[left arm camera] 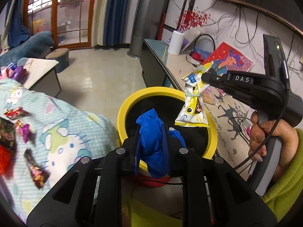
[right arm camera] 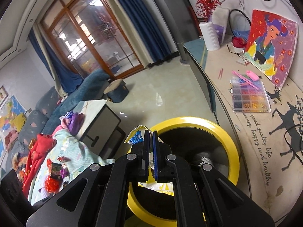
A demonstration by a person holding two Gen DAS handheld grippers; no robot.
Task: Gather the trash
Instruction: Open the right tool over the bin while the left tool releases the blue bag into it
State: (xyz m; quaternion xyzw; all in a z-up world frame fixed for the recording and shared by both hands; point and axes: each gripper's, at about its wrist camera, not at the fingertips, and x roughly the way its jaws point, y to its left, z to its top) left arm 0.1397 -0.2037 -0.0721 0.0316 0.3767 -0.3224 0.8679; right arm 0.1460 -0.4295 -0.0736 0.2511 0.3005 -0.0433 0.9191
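left gripper (left arm camera: 151, 141): clamped tight on a crumpled blue bag (left arm camera: 151, 132), which is held right over the mouth of the yellow bin (left arm camera: 121, 117).

right gripper (right arm camera: 150, 151): closed all the way on the top edge of a yellow-and-white snack packet (left arm camera: 193, 104); the packet is seen dangling over the bin's far rim in the left wrist view.

bin: open black inside, some pale stuff already at the bottom (too dim to tell what exactly).

how the drop is best done: both loads should be brought fully inside the yellow ring before anything is let go. The packet hangs near the rim, so it is better nudged toward the centre first.

release: jaws are best opened wide, since the soft blue bag may cling to the pads.

still to be collected: candy wrappers (left arm camera: 36, 172) are left on the patterned blanket (left arm camera: 75, 132) beside the bin.
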